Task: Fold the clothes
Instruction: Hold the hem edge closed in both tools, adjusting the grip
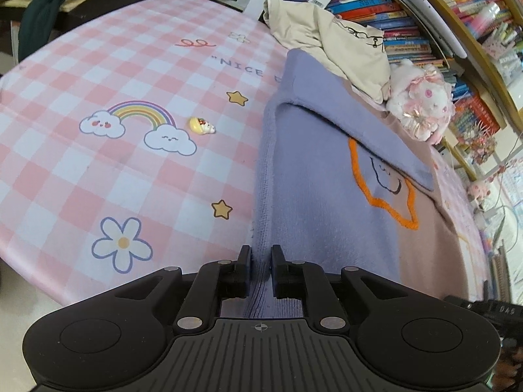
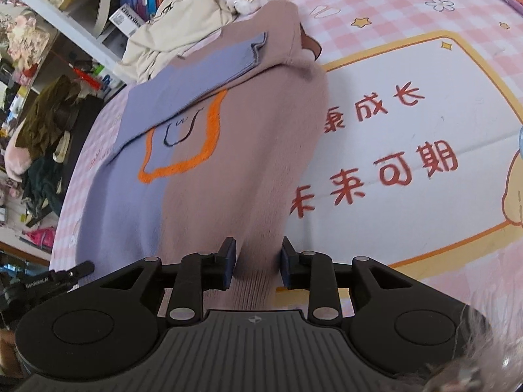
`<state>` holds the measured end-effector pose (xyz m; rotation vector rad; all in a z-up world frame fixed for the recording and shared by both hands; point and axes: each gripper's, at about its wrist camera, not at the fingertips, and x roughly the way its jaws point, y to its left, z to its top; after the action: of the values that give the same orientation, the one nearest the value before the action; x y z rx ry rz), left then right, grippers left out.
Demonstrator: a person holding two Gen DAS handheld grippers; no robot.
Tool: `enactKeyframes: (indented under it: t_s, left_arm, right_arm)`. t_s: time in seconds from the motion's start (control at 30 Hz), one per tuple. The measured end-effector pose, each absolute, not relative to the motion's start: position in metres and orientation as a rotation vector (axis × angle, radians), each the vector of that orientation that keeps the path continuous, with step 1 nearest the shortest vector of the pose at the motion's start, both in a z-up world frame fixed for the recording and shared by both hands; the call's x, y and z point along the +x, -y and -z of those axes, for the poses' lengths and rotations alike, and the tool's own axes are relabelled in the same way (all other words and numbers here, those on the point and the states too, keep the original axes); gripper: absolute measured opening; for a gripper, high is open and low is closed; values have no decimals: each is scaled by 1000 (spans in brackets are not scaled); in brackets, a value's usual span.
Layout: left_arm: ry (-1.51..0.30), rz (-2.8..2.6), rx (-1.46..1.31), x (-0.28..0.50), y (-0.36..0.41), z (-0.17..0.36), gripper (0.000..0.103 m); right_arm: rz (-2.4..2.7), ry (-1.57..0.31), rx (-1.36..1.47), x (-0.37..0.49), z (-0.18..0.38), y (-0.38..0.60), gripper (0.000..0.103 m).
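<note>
While we hold the hem, the sweater [image 1: 313, 196] lies spread on the counter [image 1: 98, 163], lilac half toward nine o'clock, mauve half toward three, orange star [image 1: 385, 189] in the middle. Our left gripper [image 1: 261, 269] is pinched on the lilac ribbed hem at six o'clock; the right gripper [image 2: 257, 263] has knit between its pads, though we can't quite tell whether it's clamped. It's soft, floppy knit, so we'd grip the ribbed hem corners. Only the left view shows the rainbow print [image 1: 137, 124] and small toy [image 1: 201, 125]; only the right view shows the red lettering [image 2: 385, 163] at three o'clock.
</note>
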<state>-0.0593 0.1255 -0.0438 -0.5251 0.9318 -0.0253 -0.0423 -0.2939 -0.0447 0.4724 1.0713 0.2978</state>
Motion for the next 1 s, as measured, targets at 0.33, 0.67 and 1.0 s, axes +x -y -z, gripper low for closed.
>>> enactKeyframes:
  t_s: [0.33, 0.67, 1.0]
  left_arm:
    - [-948, 84, -451, -56, -125, 42, 12]
    - [-887, 142, -356, -52, -119, 16, 5]
    - [-994, 191, -390, -49, -128, 36, 9]
  right_arm:
    - [-240, -1040, 470, -54, 46, 295, 16]
    - [-190, -968, 437, -66, 35, 289, 12]
    - [-141, -979, 485, -75, 44, 292, 20]
